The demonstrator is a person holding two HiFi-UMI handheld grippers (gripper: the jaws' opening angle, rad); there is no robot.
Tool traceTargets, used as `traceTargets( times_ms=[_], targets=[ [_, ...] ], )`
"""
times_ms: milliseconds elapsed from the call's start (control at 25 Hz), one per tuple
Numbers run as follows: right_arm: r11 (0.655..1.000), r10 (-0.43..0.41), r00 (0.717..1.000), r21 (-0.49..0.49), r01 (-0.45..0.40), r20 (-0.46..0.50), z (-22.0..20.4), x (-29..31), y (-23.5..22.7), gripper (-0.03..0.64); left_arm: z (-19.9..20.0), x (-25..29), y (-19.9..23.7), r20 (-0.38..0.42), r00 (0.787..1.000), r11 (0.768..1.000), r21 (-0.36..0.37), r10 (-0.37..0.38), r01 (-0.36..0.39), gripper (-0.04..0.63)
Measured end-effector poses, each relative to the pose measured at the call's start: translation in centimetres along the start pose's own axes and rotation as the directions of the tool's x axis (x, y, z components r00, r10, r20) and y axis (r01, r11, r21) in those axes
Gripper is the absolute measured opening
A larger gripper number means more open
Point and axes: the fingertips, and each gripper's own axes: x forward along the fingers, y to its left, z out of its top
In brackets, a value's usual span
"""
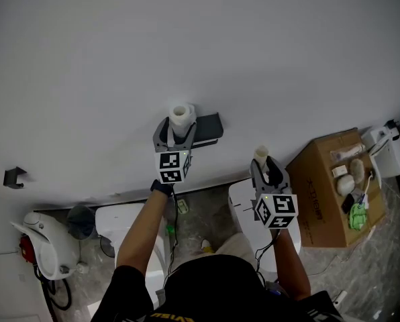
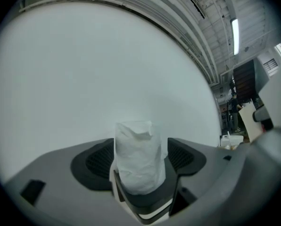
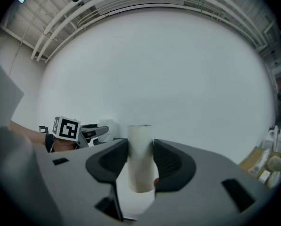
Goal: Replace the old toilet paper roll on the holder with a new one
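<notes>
left gripper (image 1: 178,133) clamps new roll (image 1: 181,115), holder (image 1: 212,127) just beyond; right gripper (image 1: 268,168) pinches old core (image 1: 261,154). risk: squashed roll may snag holder.

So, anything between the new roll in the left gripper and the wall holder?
Nothing visible. The new roll, clamped in the left gripper, is right beside the holder on the wall. The old tube is held aside in the right gripper.

The left claw (image 1: 178,133) and its roll (image 1: 181,115) hide part of the wall holder (image 1: 211,129).
</notes>
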Motion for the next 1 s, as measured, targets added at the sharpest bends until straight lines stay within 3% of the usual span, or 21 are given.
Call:
traceTargets(
  times_ms=[200, 360, 1000],
  targets=[
    [1.0, 0.01, 1.0, -0.016, -0.01, 0.0, 0.1, 0.0, 0.5, 0.17, 0.2, 1.2, 0.1, -0.011, 1.0, 1.0, 0.004, 0.014, -0.014, 0.36],
    [1.0, 0.0, 1.0, -0.014, 0.0, -0.002, 0.1, 0.0, 0.0, 0.169, 0.2, 1.4, 0.4, -0.018, 0.999, 0.999, 0.006, 0.033, -0.033, 0.29],
    [1.0, 0.0, 1.0, -0.018, 0.0, 0.0, 0.2, 0.5, -0.3, 0.17, 2.0, 0.8, -0.9, -0.019, 0.999, 0.998, 0.051, -0.036, 0.036, 0.285]
  ],
)
